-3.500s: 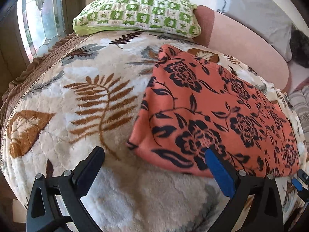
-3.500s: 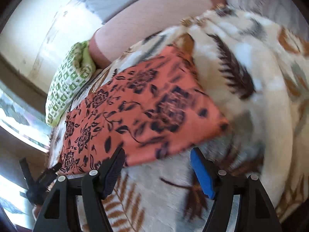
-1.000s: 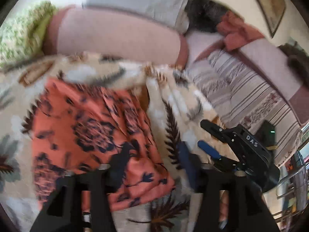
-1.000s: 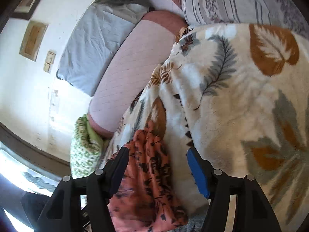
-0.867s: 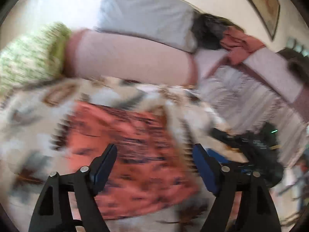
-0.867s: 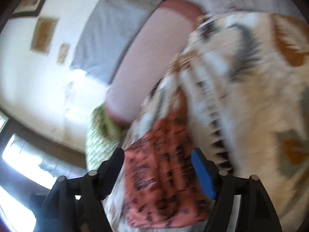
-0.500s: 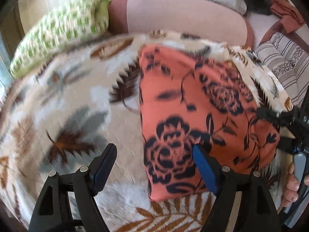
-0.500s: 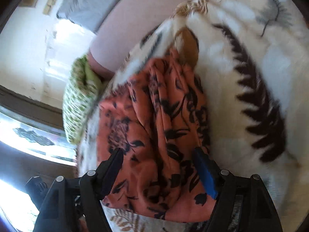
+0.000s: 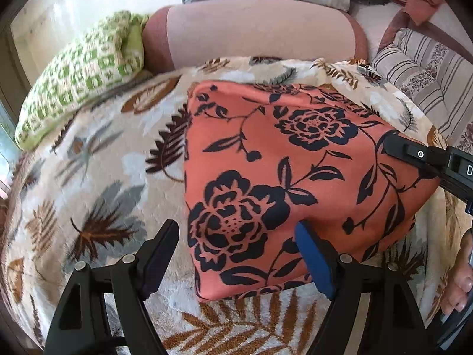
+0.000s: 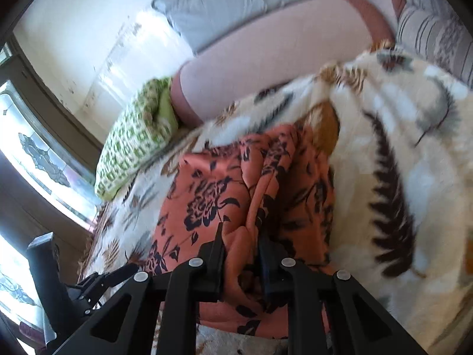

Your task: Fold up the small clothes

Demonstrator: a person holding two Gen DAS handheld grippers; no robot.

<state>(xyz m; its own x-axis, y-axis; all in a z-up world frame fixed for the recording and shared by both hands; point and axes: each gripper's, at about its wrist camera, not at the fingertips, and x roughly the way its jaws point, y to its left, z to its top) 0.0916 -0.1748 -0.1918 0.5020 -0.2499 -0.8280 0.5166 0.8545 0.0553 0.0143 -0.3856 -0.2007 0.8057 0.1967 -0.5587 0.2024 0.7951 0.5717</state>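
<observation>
Garment: an orange cloth with black flowers (image 9: 283, 177) lies folded on a leaf-patterned blanket (image 9: 97, 183) spread over a bed; in the left wrist view its top is smooth, its near left corner rounded and slightly raised.
Garment, right edge: in the right wrist view the cloth (image 10: 212, 195) is bunched into long ridges along the side nearest the camera.
Right gripper: the right gripper (image 10: 241, 254) has its jaws closing to a narrow gap with a fold of the orange cloth pinched between them; the pads press on the fabric.
Right gripper, other view: its black body (image 9: 425, 162) comes in from the right edge and meets the cloth's right corner; fingertips of the person's hand (image 9: 461, 284) show below it.
Left gripper: the left gripper (image 9: 236, 254) hangs over the near edge of the cloth with jaws wide; the black finger is over bare blanket left of the cloth, the blue-padded finger over the cloth itself. Nothing is held.
Left gripper, other view: it shows dark and small at the lower left (image 10: 97, 281), near the cloth's far corner.
Surroundings: a green-and-white checked pillow (image 9: 79, 85) rests at the head of the blanket, beside a pink bolster (image 9: 254, 32); a grey pillow (image 10: 236, 3) stands behind it, and a striped cushion (image 9: 428, 71) lies to the right.
</observation>
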